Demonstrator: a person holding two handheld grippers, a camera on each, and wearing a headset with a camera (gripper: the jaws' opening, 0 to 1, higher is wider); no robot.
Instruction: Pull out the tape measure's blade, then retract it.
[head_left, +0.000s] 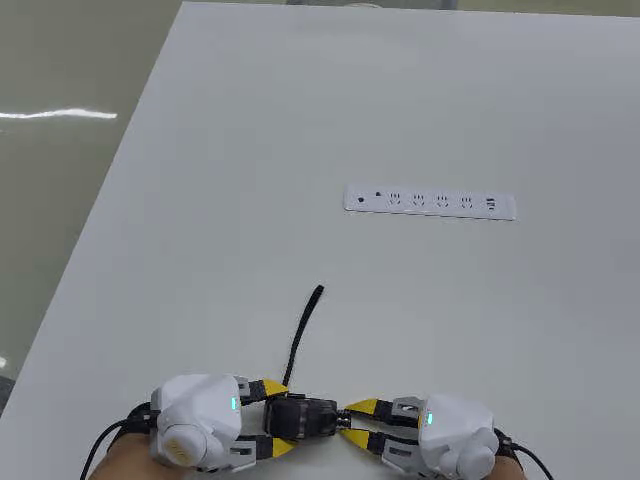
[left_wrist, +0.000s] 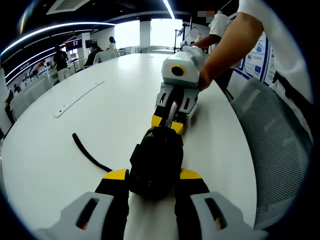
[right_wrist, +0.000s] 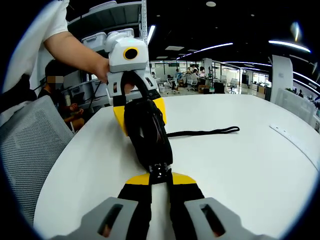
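Extension of the blade is the step I am judging to be in hand, and it is only just being set up. I am holding the black, rounded plastic tape measure (left_wrist: 156, 155) across its body in the left claw (left_wrist: 153, 175). Its yellow-tipped jaws are standing partly open, as wide as the case, and pressing on either flank. The right claw (right_wrist: 160, 179) is nearly shut, its jaws pinching the small metal blade tab (right_wrist: 160, 169) at the case's mouth. The tape measure is sitting at the near edge of the wide white desk (head_left: 300, 150), between the two claws. With the tab lying right against the case, I am reckoning the blade is not yet drawn out.

For the next move I am planning on keeping the left claw firm on the case while drawing the right claw straight away to the right, without letting the thin tab slip.

From the head view I am getting the layout: the thin black wrist strap (head_left: 303, 330) is trailing toward the far side, and the long white power strip (head_left: 430, 202) is lying well apart, farther off to the right. From the right gripper view I am getting the pinch on the tab, which is too small to judge in the head view. From the left gripper view I am seeing how the case is seated between its jaws.
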